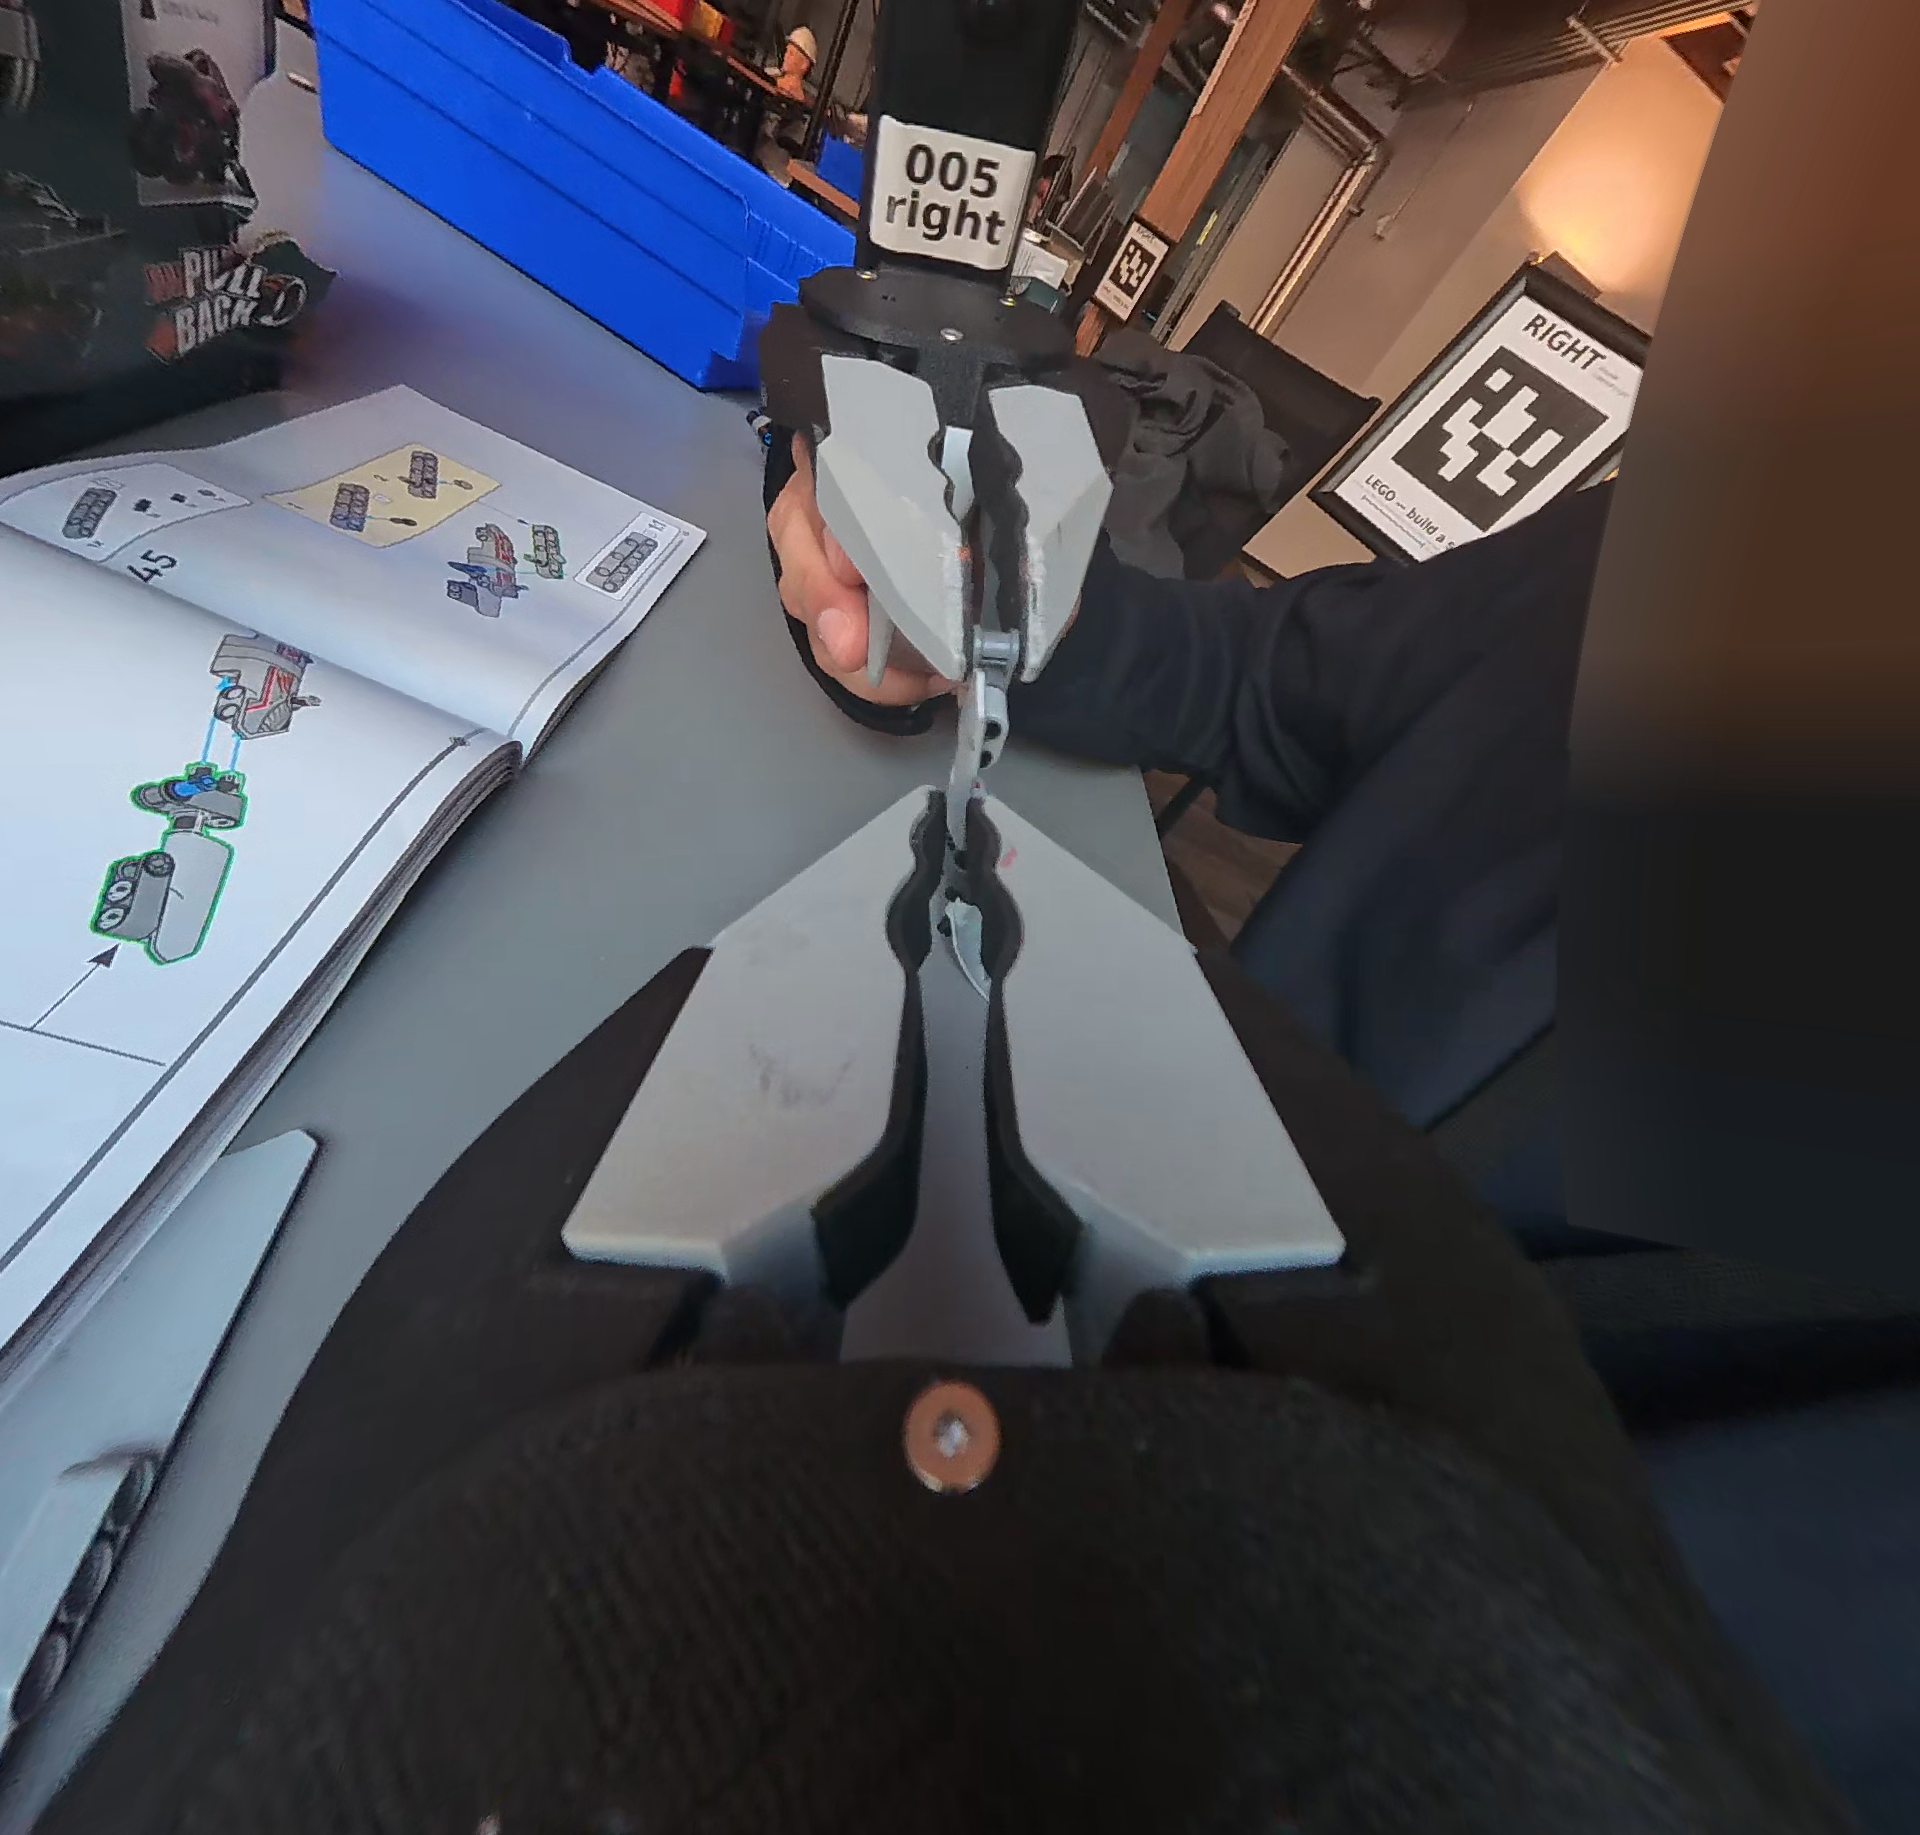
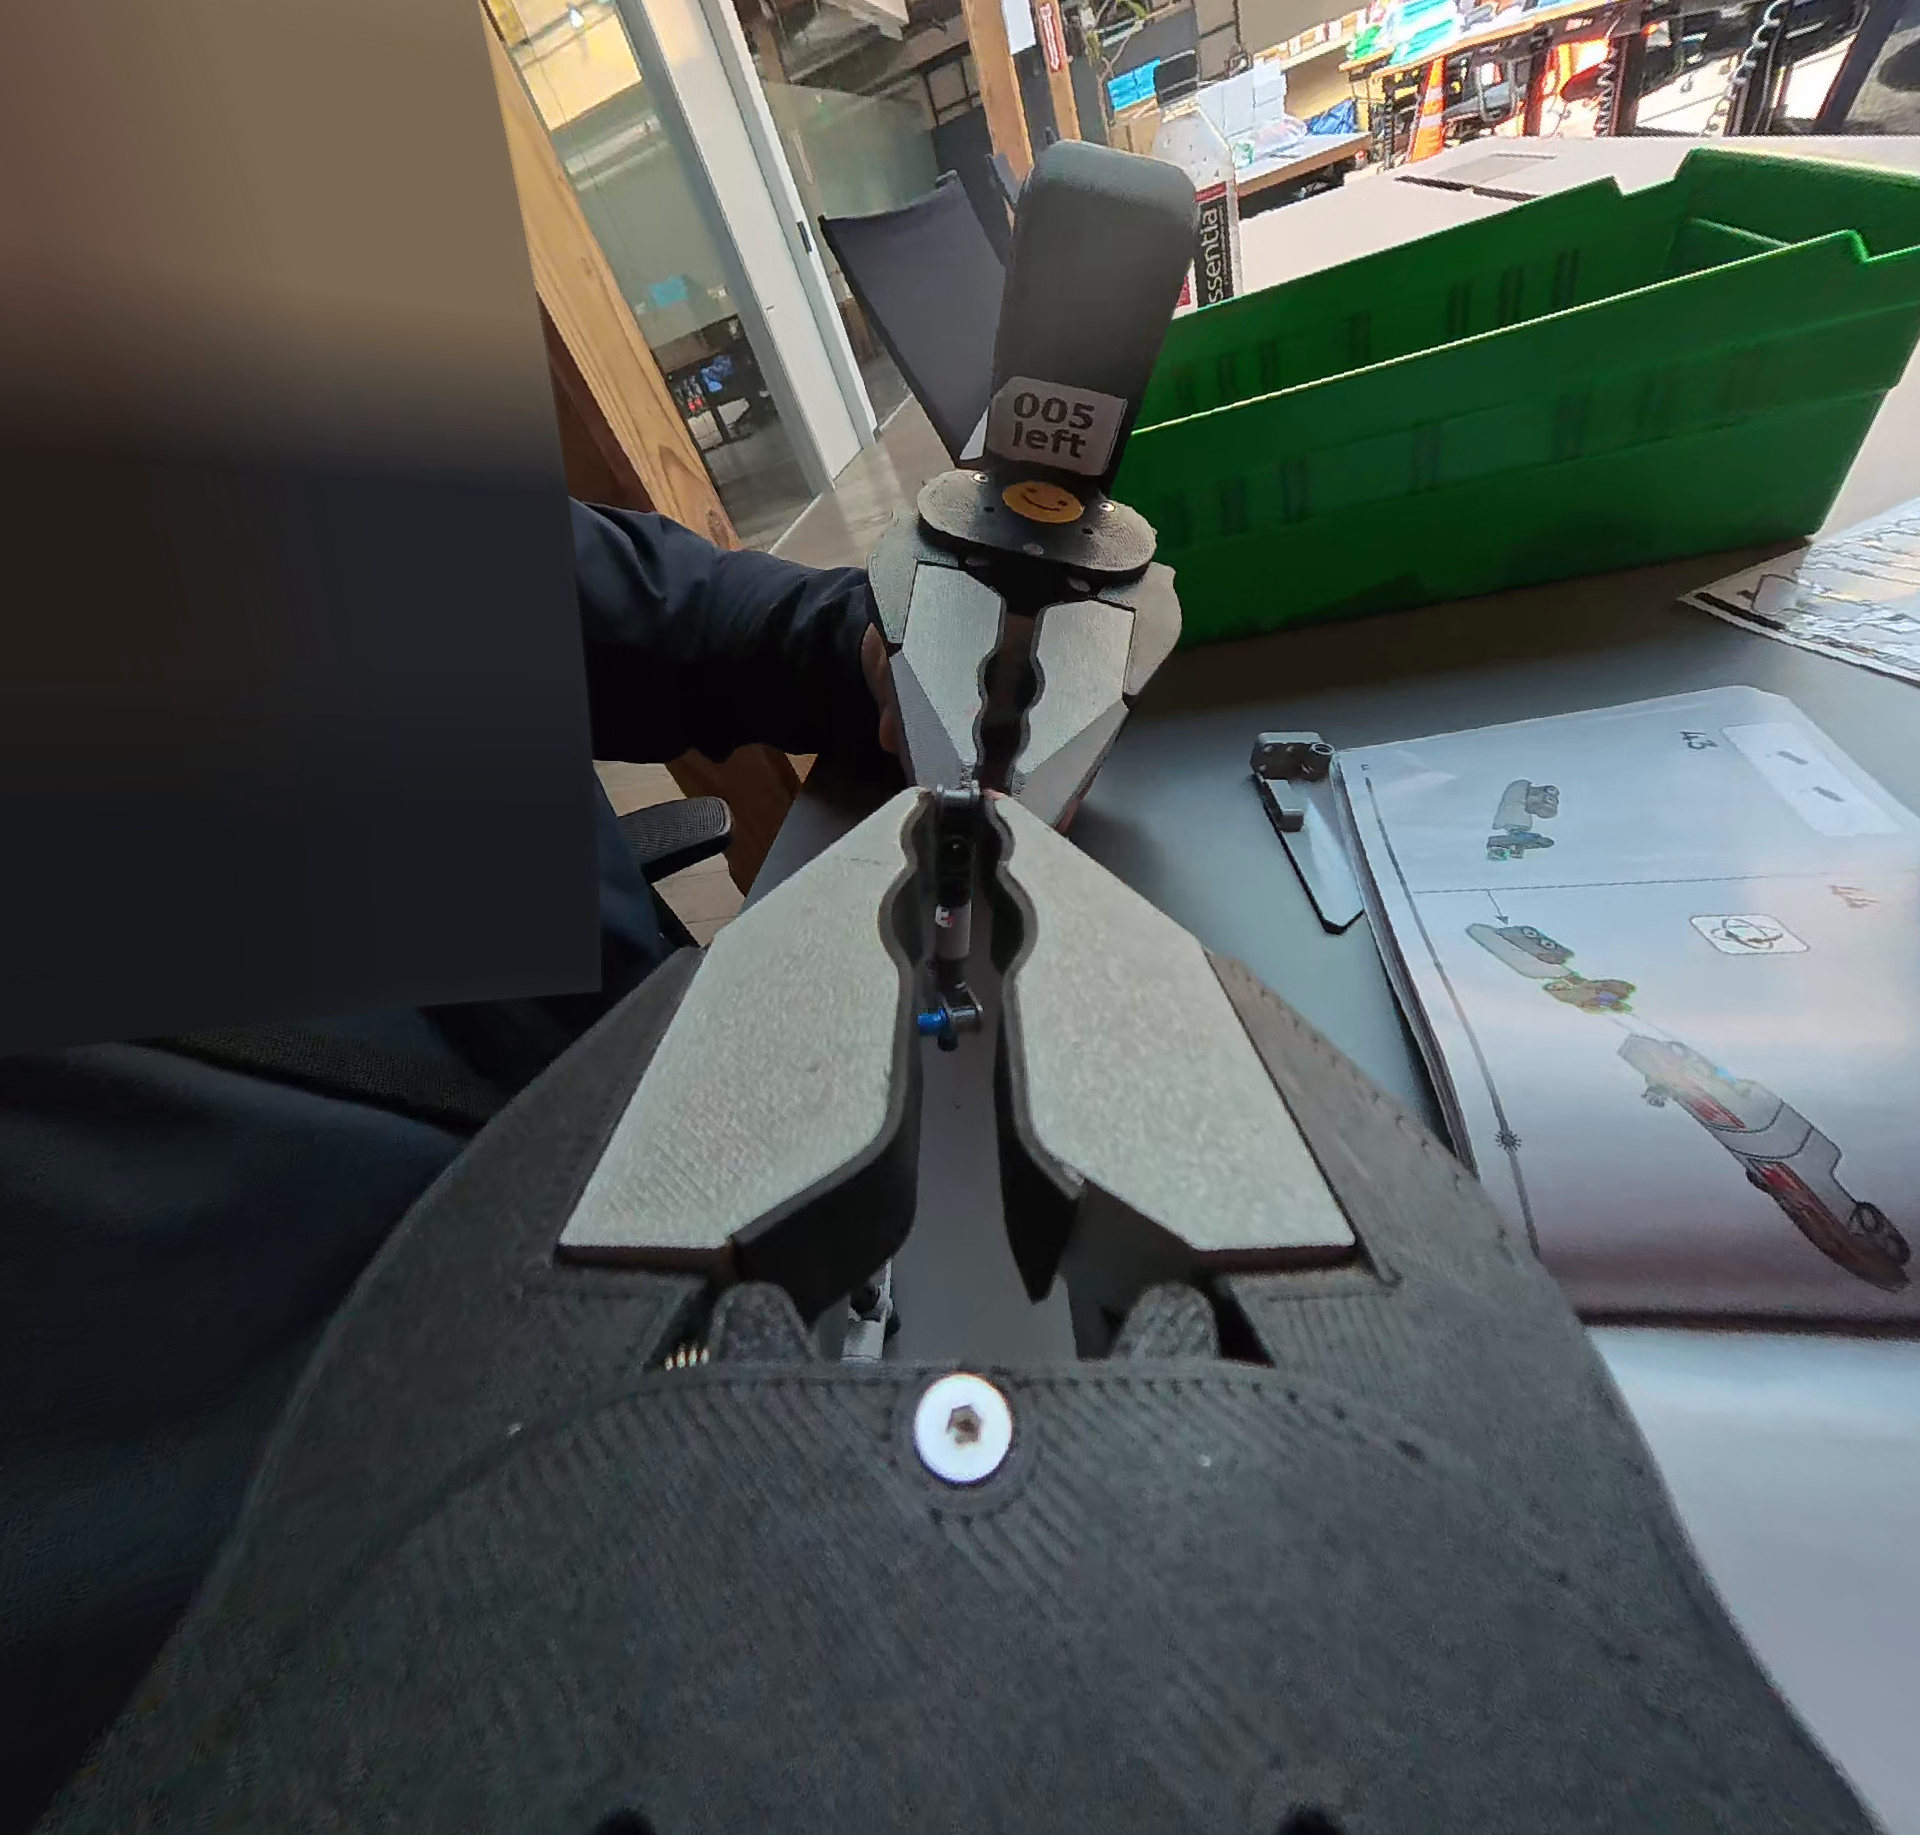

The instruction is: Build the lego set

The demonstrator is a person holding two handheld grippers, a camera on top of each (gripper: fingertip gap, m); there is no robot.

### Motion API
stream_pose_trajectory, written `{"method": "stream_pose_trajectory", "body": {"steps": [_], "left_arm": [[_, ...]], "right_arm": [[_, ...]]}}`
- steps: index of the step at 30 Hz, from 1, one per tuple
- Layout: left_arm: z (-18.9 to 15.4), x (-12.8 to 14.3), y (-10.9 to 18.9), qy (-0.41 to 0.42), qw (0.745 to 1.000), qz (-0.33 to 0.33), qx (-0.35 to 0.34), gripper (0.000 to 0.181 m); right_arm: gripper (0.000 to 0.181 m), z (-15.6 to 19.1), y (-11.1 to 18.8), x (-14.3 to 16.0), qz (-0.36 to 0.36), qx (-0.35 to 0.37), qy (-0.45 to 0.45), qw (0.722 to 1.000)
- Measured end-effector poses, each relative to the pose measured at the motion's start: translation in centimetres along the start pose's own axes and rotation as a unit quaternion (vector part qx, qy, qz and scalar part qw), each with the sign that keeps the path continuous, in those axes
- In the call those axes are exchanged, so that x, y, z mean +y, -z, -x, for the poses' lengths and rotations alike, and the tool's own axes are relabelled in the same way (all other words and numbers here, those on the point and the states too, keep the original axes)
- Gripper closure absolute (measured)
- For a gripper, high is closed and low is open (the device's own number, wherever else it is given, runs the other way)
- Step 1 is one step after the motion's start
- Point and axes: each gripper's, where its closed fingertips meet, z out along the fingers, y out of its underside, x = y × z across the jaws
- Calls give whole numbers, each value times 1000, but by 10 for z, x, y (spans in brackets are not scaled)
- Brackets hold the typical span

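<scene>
Bare table [image 1: 665, 746] lies between the instruction booklet [image 1: 260, 746] and both grippers.

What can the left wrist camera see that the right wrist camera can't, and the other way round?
Only the left wrist view shows the blue bins and a framed black-and-white marker sign. Only the right wrist view shows the green bins and a loose dark grey piece on the table beside the booklet. Both show the open instruction booklet, the grey table, and the left gripper and right gripper meeting tip to tip, shut on a thin grey lego assembly.
</scene>
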Motion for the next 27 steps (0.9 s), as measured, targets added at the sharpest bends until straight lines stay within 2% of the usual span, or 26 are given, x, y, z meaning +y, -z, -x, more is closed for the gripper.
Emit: {"method": "stream_pose_trajectory", "body": {"steps": [13,27], "left_arm": [[-3,5,-3,1,1000,15,8,171],[-9,5,-4,-14,1000,17,15,177]], "right_arm": [[177,-2,-3,5,13,6,4,1000],[176,8,-9,2,3,-15,5,1000]]}}
